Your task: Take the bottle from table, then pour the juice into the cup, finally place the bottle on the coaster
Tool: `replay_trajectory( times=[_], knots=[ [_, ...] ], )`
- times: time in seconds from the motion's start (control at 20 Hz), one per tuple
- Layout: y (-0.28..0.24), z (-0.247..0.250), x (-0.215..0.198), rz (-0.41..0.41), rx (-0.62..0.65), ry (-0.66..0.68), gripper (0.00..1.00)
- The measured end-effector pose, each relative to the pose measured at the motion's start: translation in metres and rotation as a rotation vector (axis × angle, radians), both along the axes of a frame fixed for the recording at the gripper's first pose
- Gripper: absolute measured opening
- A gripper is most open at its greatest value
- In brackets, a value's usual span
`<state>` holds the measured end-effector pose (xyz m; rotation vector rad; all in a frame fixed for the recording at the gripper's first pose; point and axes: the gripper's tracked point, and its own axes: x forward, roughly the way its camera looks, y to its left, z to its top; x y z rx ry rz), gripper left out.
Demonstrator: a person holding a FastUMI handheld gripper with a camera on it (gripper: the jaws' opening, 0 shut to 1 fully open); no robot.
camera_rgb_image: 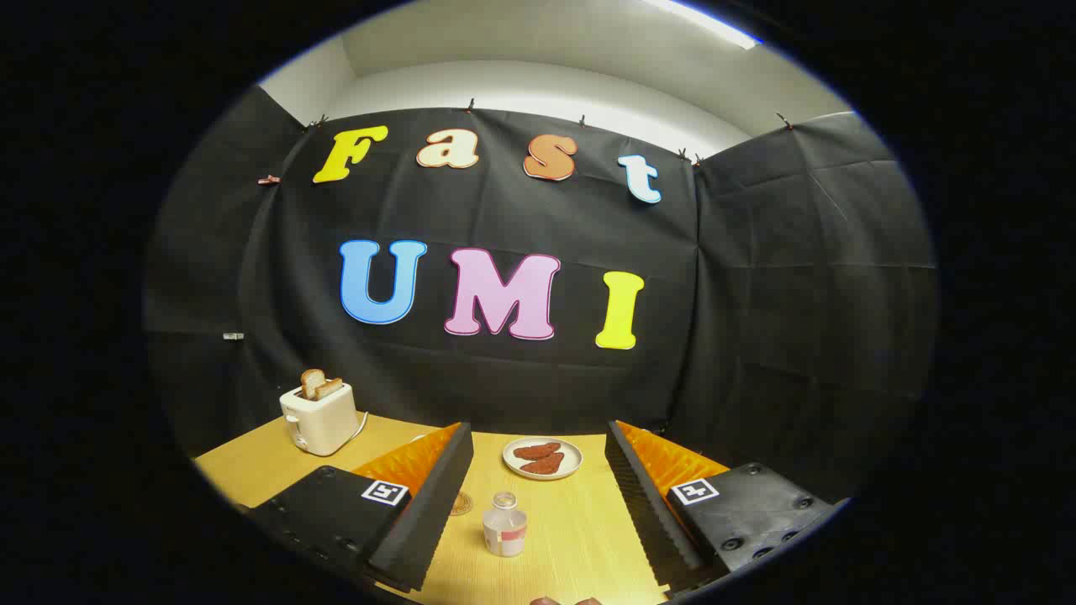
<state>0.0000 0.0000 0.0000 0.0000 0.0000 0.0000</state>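
A small clear bottle with a pale label stands upright on the wooden table, between my two fingers and closer to the left one. My gripper is open wide and raised above the table, touching nothing. A round brown coaster lies flat just left of the bottle, partly hidden behind the left finger.
A white plate with two brown pieces of food sits beyond the bottle near the back wall. A white toaster with toast slices stands at the table's far left. Black cloth walls close in behind and to the right.
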Motion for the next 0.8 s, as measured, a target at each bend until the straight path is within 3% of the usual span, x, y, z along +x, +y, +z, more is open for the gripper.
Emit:
replay_trajectory(
  times=[0.8],
  knots=[
    [-0.017,-0.028,0.011,0.024,0.005,0.046,0.97]
  ],
)
